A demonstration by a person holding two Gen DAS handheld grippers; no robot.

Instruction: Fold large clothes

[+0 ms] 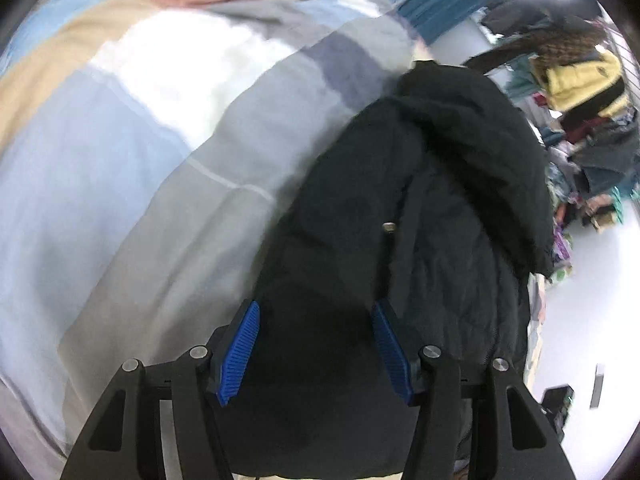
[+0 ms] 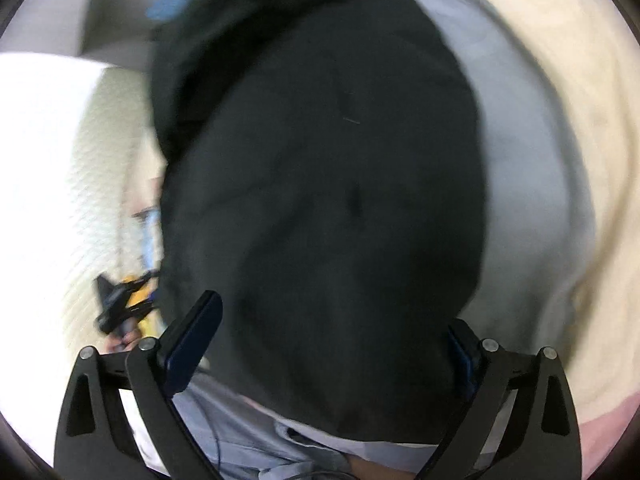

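Note:
A large black padded jacket (image 1: 404, 208) lies on a bed with a plaid cover (image 1: 132, 168). Its hood end points away in the left wrist view, and a metal snap shows on its front. My left gripper (image 1: 316, 320) is open just above the jacket's near end, blue pads on either side of the cloth. In the right wrist view the same black jacket (image 2: 320, 184) fills the middle. My right gripper (image 2: 336, 332) is open wide, with the jacket between and under its fingers. Both views are blurred.
A heap of mixed clothes with a yellow jacket (image 1: 576, 80) lies on the white floor beyond the bed's right edge. A cream knitted blanket (image 2: 100, 184) lies left of the jacket. A black and yellow tool (image 2: 124, 300) shows at the left.

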